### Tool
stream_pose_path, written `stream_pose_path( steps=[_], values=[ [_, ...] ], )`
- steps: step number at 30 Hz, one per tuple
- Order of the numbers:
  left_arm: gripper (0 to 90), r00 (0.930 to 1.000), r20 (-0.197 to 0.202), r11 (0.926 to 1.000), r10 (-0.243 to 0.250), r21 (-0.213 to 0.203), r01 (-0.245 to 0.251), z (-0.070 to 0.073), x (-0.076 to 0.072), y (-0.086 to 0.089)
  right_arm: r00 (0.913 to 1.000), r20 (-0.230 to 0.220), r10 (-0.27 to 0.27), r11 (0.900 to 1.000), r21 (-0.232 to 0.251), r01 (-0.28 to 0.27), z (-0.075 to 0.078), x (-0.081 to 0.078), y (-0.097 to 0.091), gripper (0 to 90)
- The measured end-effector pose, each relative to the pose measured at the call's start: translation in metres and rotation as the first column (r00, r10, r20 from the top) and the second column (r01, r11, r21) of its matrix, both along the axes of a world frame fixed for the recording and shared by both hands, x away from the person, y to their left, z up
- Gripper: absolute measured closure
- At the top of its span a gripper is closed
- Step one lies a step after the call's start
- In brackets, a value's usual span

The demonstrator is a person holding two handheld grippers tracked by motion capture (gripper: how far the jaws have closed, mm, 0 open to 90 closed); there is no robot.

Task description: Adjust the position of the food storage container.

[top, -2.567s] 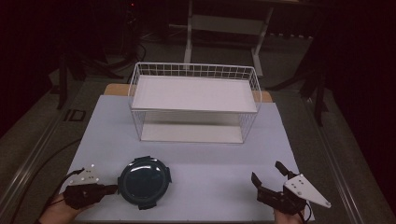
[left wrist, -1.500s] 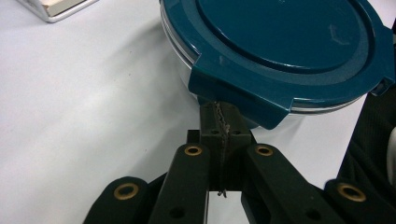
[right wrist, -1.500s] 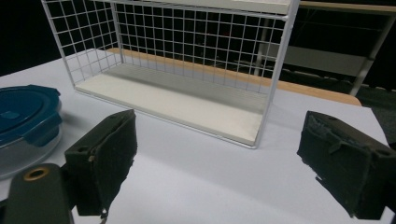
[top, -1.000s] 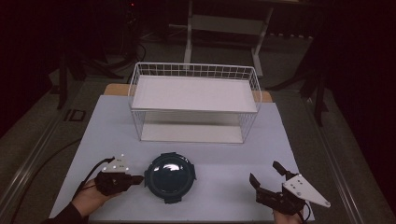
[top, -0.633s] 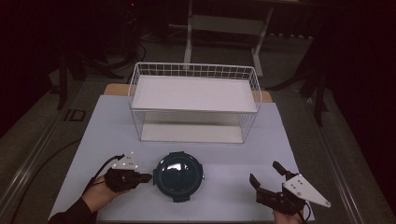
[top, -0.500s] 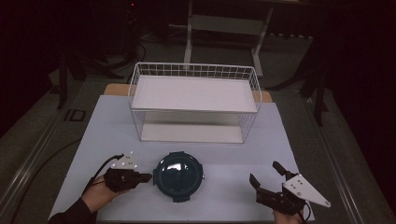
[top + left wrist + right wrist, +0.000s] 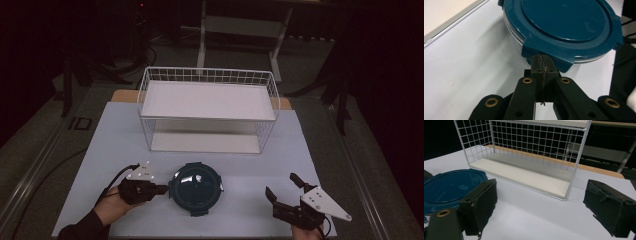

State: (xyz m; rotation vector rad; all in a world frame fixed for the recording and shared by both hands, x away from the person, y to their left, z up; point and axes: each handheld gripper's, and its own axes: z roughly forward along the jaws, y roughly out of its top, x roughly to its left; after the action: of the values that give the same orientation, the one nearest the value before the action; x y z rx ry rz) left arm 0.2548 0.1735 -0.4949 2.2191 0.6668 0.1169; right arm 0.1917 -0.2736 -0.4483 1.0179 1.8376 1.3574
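A round container with a dark blue clip-on lid (image 7: 195, 187) lies on the white table top, front centre. My left gripper (image 7: 161, 189) is at its left edge, jaws shut pad against pad. In the left gripper view its tips (image 7: 541, 61) butt against the container (image 7: 566, 22) just under one of the lid's tabs, with nothing visible between the pads. My right gripper (image 7: 282, 187) rests open near the front right, empty, apart from the container. In the right gripper view the right gripper (image 7: 541, 202) has the blue lid (image 7: 449, 186) at its left.
A white wire rack with two shelves (image 7: 207, 107) stands at the back centre of the table, and also ahead in the right gripper view (image 7: 524, 145). The white table top (image 7: 115, 135) has bare room at both sides of the rack. Dark floor and stands surround the table.
My left gripper and the blue-lidded container have moved together to the right, from front left to front centre. The right gripper has stayed put, open.
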Motion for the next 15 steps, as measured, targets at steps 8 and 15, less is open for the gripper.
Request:
stream_pose_path(
  steps=[8,15],
  values=[
    [89.6,0.9998,0.006,0.9998,-0.019,0.010,0.019,0.001,0.012,-0.022,1.0000,0.003,0.001,1.0000,0.000,-0.001,0.000,0.000,0.000,11.4],
    [89.6,0.9987,0.011,0.9986,-0.050,0.016,0.050,0.002,0.019,-0.041,1.0000,0.001,0.005,1.0000,0.002,-0.005,0.000,0.000,-0.001,11.5]
  ],
)
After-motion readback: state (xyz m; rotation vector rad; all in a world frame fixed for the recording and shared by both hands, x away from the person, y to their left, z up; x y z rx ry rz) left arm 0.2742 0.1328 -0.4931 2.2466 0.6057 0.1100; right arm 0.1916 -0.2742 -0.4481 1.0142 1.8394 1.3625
